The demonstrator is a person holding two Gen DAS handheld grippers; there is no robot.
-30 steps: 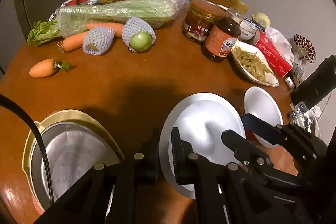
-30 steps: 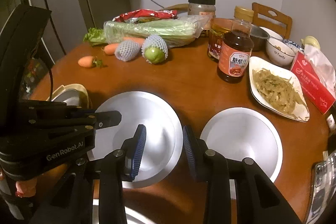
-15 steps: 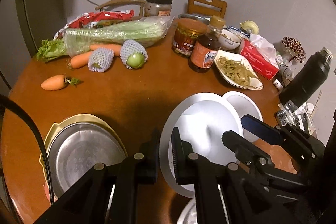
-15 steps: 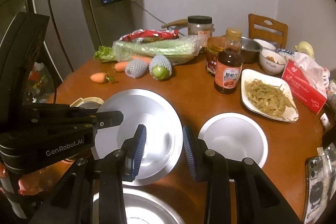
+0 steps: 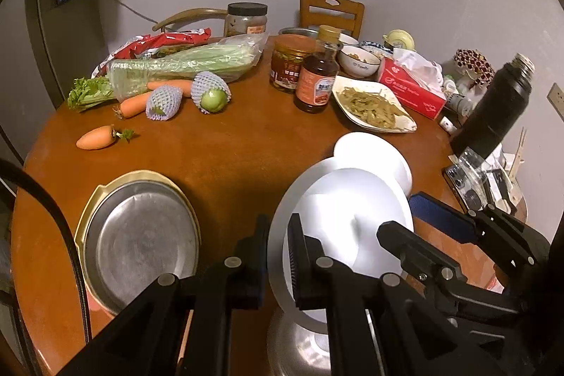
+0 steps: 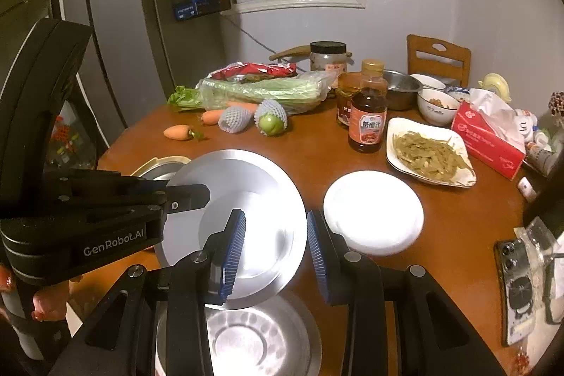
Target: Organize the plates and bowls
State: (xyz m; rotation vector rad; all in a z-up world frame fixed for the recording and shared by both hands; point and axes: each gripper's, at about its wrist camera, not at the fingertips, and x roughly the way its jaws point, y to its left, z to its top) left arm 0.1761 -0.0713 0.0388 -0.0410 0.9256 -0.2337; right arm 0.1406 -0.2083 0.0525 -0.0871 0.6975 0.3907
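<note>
The left claw (image 5: 277, 247) clamps the near-left rim of a round silver metal plate (image 6: 243, 199), held above the brown table (image 5: 218, 161). The right claw (image 6: 276, 249), narrowly parted, straddles that plate's near-right rim; whether its pads press I cannot tell. A white plate (image 6: 373, 212) lies right.

Round wooden table (image 5: 225, 164) bears white bowl (image 6: 373, 212), carrots (image 5: 97, 138), bottle (image 5: 317, 76)

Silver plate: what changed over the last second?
The silver plate, clamped at its rim by the left gripper, has been lifted higher above the table; a steel bowl now shows beneath it. The white plate stayed put.
</note>
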